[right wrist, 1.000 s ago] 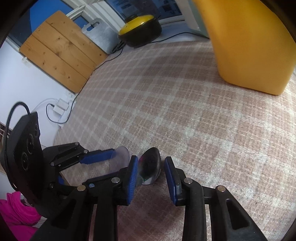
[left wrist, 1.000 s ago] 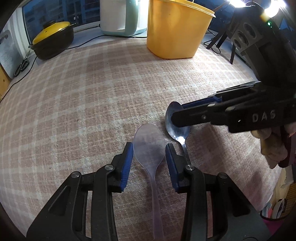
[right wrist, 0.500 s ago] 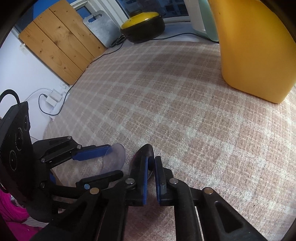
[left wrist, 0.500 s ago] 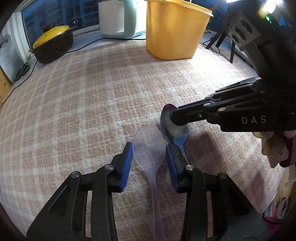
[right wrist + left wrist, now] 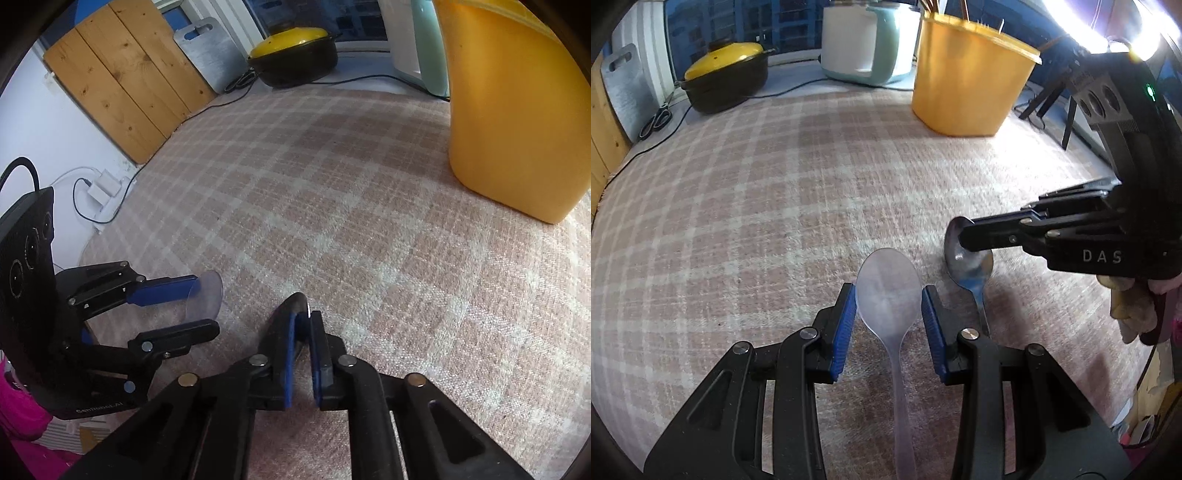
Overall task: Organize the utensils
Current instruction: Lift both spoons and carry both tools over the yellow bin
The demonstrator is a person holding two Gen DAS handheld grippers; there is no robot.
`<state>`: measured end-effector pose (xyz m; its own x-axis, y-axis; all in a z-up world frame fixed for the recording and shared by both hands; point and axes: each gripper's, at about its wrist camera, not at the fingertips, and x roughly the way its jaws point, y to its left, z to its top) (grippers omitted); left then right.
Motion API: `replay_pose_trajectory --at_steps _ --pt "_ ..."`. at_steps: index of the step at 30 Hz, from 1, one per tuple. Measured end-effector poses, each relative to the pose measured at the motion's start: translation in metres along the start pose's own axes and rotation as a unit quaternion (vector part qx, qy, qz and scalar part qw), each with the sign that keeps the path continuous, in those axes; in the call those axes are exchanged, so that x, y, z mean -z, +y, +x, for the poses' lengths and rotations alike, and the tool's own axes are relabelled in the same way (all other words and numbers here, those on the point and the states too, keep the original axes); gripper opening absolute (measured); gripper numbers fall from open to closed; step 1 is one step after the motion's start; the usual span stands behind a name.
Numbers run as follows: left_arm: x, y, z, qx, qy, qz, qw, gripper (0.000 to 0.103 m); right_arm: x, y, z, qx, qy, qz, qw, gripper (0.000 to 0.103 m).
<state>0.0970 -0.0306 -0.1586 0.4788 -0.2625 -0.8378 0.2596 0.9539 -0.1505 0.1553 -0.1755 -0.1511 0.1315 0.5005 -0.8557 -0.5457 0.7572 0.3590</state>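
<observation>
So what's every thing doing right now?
Left gripper: shut on the clear plastic spoon.
Right gripper: shut on the metal spoon.
Black pot: yellow lid on.
Orange bin: open top, standing upright.

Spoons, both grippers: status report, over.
Right gripper shut on metal spoon. Left gripper shut on clear plastic spoon. Yellow bin beyond, plaid cloth between bare.
</observation>
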Motion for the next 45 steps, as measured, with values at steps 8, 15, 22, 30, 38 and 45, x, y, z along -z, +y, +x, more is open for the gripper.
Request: replay_pose_trajectory --at_steps 8,15,22,30,38,45 --pt "-0.013 0.0 -0.029 0.01 -0.041 -0.012 0.999 0.036 0.004 0.011 -0.045 0.031 -0.056 -0.019 0.998 0.0" --pt "-0.023 -0.01 -0.049 0.019 -0.069 -0.003 0.9975 0.036 0.008 0.017 -0.085 0.069 -0.105 -0.032 0.992 0.0" --pt "-0.035 -0.024 -0.069 0.026 -0.102 0.012 0.9944 0.036 0.01 0.017 -0.122 0.094 -0.145 -0.029 0.985 0.0" --pt "-0.05 -0.043 -0.09 0.025 -0.143 0.032 0.9888 0.036 0.013 0.015 -0.151 0.114 -0.17 -0.02 0.979 0.0" --pt "-0.065 -0.05 -0.098 0.035 -0.162 0.037 0.9856 0.036 0.014 0.01 -0.171 0.125 -0.188 -0.01 0.974 0.0" --pt "-0.079 -0.048 -0.101 0.046 -0.174 0.026 0.9834 0.036 0.011 0.006 -0.184 0.133 -0.2 -0.005 0.971 0.0"
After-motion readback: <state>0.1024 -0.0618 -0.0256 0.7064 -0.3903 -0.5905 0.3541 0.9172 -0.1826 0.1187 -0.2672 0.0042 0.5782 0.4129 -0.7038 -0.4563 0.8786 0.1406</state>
